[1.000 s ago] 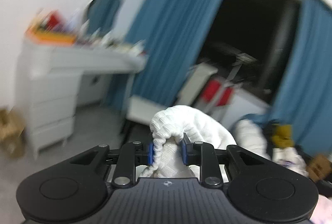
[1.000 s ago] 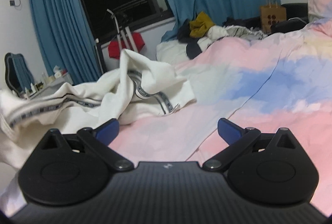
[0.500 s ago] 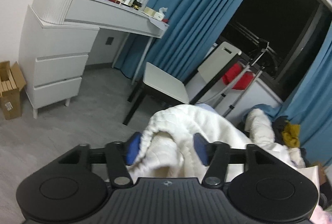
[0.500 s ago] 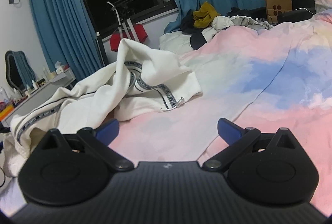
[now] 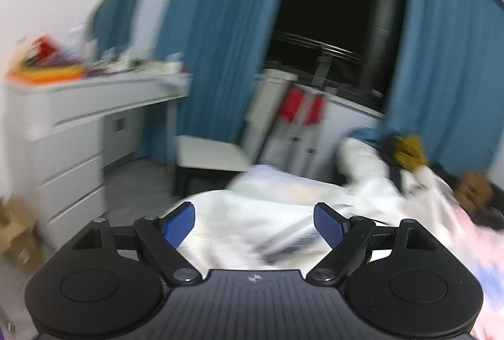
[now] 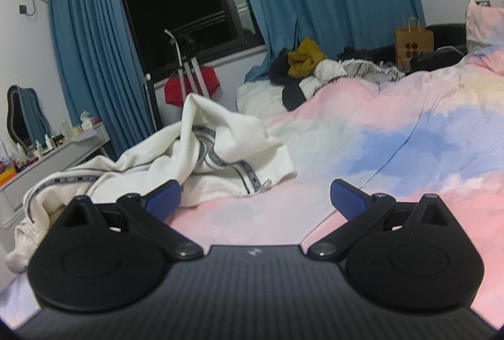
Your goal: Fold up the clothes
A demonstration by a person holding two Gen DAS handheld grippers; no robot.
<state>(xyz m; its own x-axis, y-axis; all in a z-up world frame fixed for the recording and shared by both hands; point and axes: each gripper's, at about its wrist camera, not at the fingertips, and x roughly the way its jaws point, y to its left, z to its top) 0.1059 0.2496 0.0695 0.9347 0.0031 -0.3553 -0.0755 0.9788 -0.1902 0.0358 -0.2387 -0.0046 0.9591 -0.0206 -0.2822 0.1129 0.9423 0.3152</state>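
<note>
Lying crumpled at the frame's left centre, the white garment (image 6: 201,160) sprawls over the pink-and-blue bed (image 6: 393,135), one end trailing off the lower-left edge. Right tongs (image 6: 255,198) gape wide, gripping nothing, low over the bedding. Left tongs (image 5: 253,221) are spread wide too, blurred white cloth (image 5: 252,214) beyond them.

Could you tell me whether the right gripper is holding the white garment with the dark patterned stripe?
No, the right gripper is open and empty.
</note>
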